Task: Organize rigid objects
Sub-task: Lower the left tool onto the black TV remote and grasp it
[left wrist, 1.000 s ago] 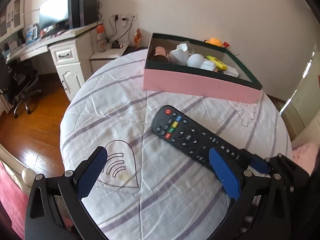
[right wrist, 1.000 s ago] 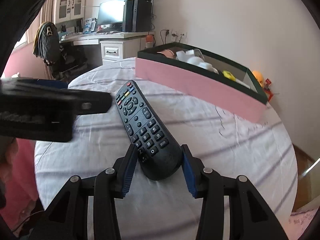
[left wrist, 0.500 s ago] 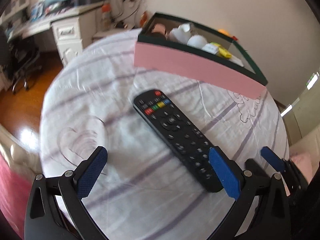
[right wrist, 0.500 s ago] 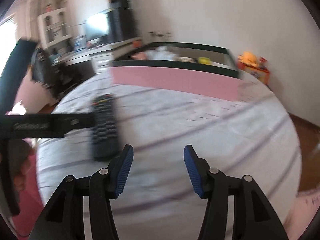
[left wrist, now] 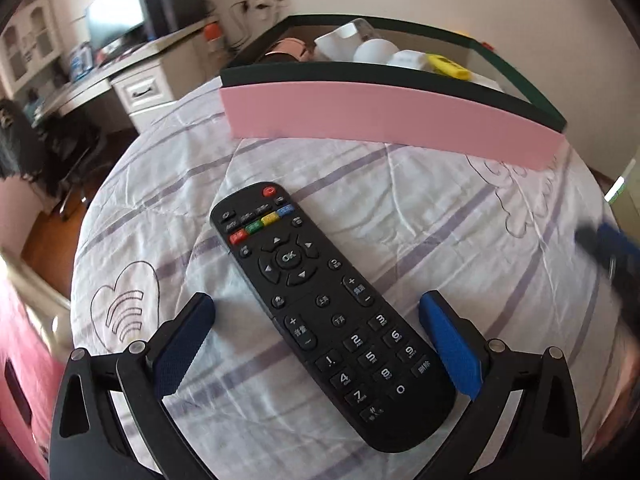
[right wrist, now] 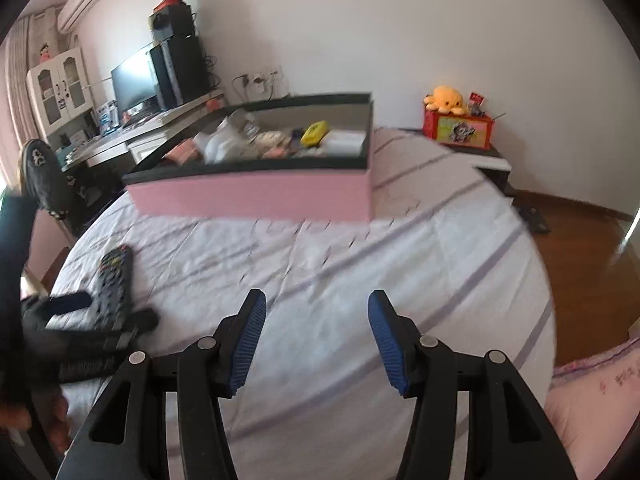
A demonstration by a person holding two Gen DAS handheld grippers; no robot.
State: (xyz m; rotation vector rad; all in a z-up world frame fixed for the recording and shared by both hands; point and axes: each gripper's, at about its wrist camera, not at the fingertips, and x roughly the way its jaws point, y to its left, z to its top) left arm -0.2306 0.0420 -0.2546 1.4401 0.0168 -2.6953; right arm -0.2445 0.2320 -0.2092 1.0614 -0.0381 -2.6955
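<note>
A black remote control point(left wrist: 320, 304) lies flat on the white striped cloth of the round table point(left wrist: 460, 216). My left gripper point(left wrist: 316, 332) is open, its blue pads on either side of the remote's lower half, not touching it. The remote also shows blurred at the left of the right wrist view point(right wrist: 114, 284), with the left gripper around it. My right gripper point(right wrist: 316, 336) is open and empty over bare cloth, off to the right of the remote. A pink box with a dark green rim point(left wrist: 380, 116) stands at the far side, holding several small items; it also shows in the right wrist view point(right wrist: 256, 196).
A desk with a monitor point(right wrist: 136, 80) and a chair stand beyond the table on the left. A red box with an orange plush toy point(right wrist: 460, 120) sits on a stand at the back right. Wooden floor point(right wrist: 580, 248) lies past the table's right edge.
My right gripper let go of the remote and swung away to the right. My left gripper moved in over the remote, which now lies between its open fingers.
</note>
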